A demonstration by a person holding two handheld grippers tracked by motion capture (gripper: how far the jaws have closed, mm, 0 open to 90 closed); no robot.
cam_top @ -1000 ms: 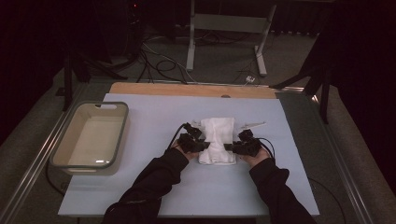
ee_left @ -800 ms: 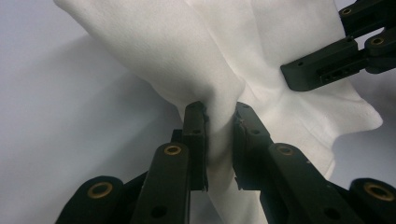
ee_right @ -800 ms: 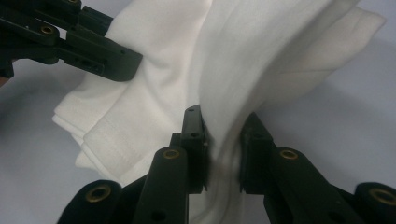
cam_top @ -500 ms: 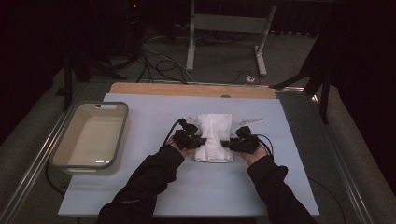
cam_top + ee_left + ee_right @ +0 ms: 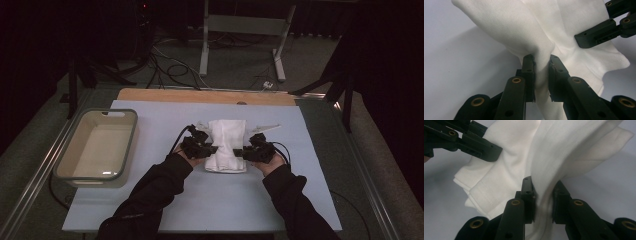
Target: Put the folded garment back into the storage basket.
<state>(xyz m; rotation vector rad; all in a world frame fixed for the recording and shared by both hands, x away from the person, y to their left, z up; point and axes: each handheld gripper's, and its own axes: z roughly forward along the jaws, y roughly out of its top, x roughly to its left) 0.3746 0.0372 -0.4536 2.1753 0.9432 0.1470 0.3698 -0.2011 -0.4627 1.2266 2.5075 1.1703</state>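
Both hands have crept a little toward the far side since a second ago, carrying the cloth's near edge with them; the bundle now sits slightly farther from the person.

Left: pale rectangular plastic tub (image 5: pixel 97 147) at the tabletop's left edge, well apart from the work. Light blue tabletop (image 5: pixel 310 200) otherwise bare near the person.

Centre-left: left tool (image 5: pixel 206 149), jaws clamped on a pinched ridge of the folded white cotton cloth (image 5: pixel 227 145); the left gripper view shows fabric squeezed thin between the pads.

Centre-right: right tool (image 5: pixel 241 152), jaws likewise closed on a fold at the cloth's right side, fabric bulging above them.

Handling, judged: light, soft, limp, no stiffness; layers will slide and sag between grips. Not fragile. Best taken at hemmed edges or corners, both sides at once, all layers pinched together.
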